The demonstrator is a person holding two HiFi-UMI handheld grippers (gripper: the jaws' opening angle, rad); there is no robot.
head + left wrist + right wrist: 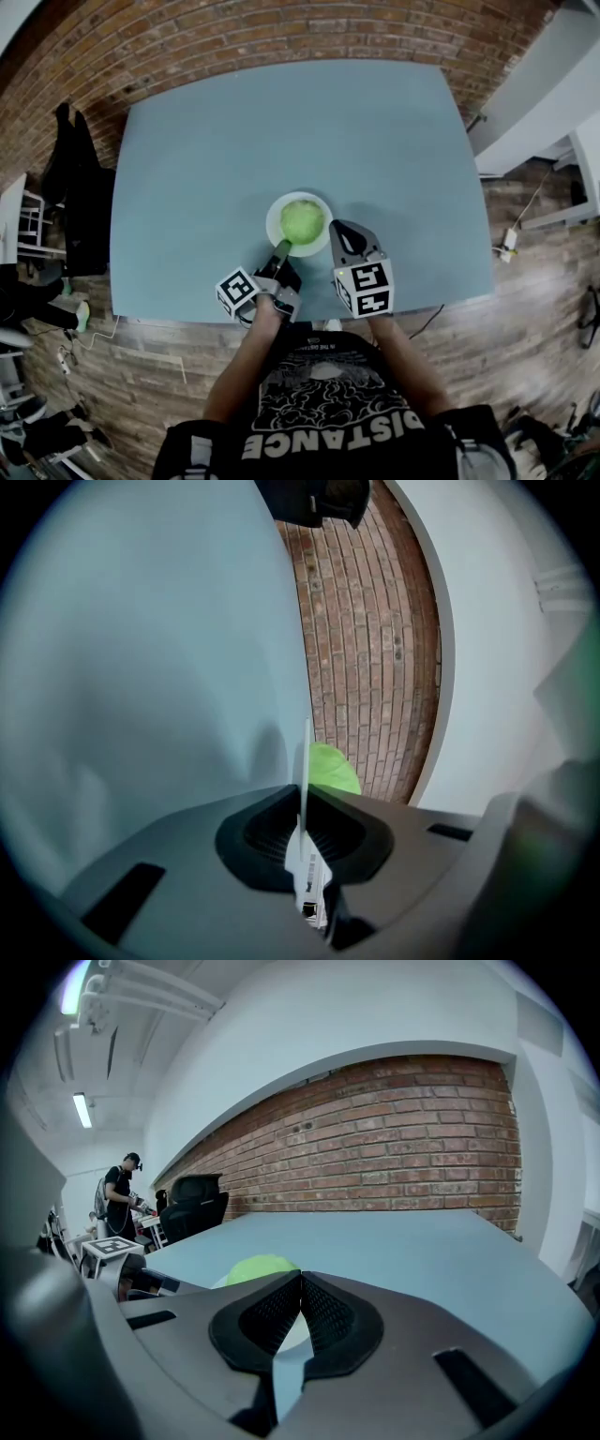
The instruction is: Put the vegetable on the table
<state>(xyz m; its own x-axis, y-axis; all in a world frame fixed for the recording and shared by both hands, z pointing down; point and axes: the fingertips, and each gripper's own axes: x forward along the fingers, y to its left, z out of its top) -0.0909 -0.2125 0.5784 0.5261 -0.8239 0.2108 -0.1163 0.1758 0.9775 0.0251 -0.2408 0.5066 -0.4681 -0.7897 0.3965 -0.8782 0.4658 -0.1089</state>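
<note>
A round green vegetable (302,221) lies in a white plate (274,225) near the front edge of the blue-grey table (281,122). My left gripper (282,249) is at the plate's near rim, turned on its side and shut on that rim. The left gripper view shows the plate (305,761) edge-on as a thin white line clamped in the left gripper (305,803), with the vegetable (334,770) behind it. My right gripper (339,231) is shut on nothing, just right of the plate. In its own view the right gripper (301,1283) points past the vegetable (261,1268).
A brick wall (394,1157) runs behind the table. A black chair (80,187) stands at the table's left side and white furniture (553,103) at its right. A person (120,1194) stands far off to the left. Cables lie on the wooden floor (506,246).
</note>
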